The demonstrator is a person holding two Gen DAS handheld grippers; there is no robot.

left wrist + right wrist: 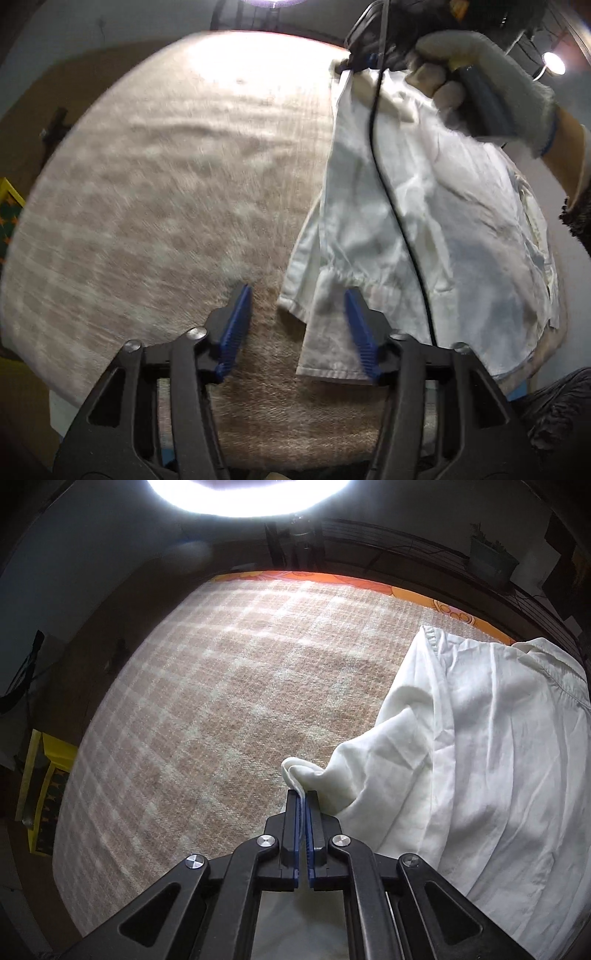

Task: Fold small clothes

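Note:
A white garment (436, 221) lies crumpled on the right side of a beige checked blanket (166, 206). My left gripper (300, 314) stands open just above the garment's near hem corner; the cloth lies between its blue pads (236, 325) without being pinched. A gloved hand (480, 74) holds my right gripper (349, 66) at the garment's far edge. In the right wrist view, my right gripper (303, 797) is shut on a small fold of the white garment (480, 760), which spreads away to the right.
A black cable (399, 221) runs across the garment. An orange patterned sheet (369, 581) edges the blanket's (221, 701) far side. A yellow box (44, 775) sits off the left edge. A bright lamp (251, 494) glares overhead.

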